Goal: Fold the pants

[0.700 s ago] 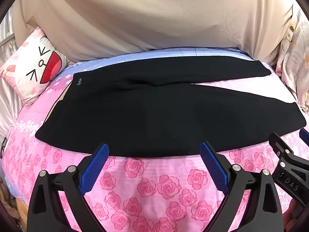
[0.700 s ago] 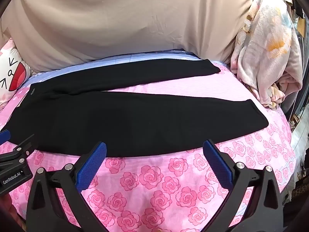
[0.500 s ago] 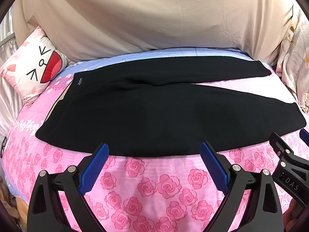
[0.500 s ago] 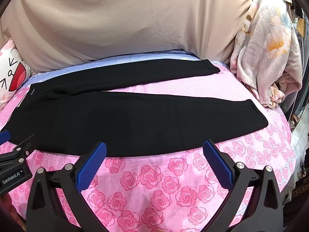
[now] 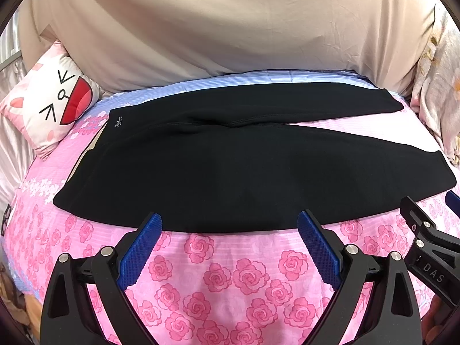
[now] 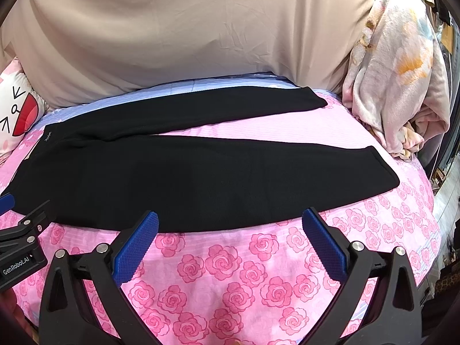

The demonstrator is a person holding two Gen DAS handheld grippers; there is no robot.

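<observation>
**Flat and unfolded: black pants spread across the rose-print bed**

Plainly, the black pants lie flat and unfolded across the bed, waistband toward the left of both views and the two legs running off to the right. The legs part in a narrow V, the far leg reaching toward the back of the bed and the near leg ending at a cuff closer to the front edge. A small pale logo sits at the far corner of the waistband.

Under the pants is a pink bedsheet printed with roses, with a lilac striped band along its far side. The left gripper hovers just at the near hem of the pants, jaws spread wide with nothing between them. The right gripper hangs beside it over the near leg's edge, likewise wide and empty; its black frame shows at the right margin of the left view.

Behind the bed hangs a beige cloth. A cartoon-face pillow leans at the left, and a crumpled floral blanket is heaped at the right.
</observation>
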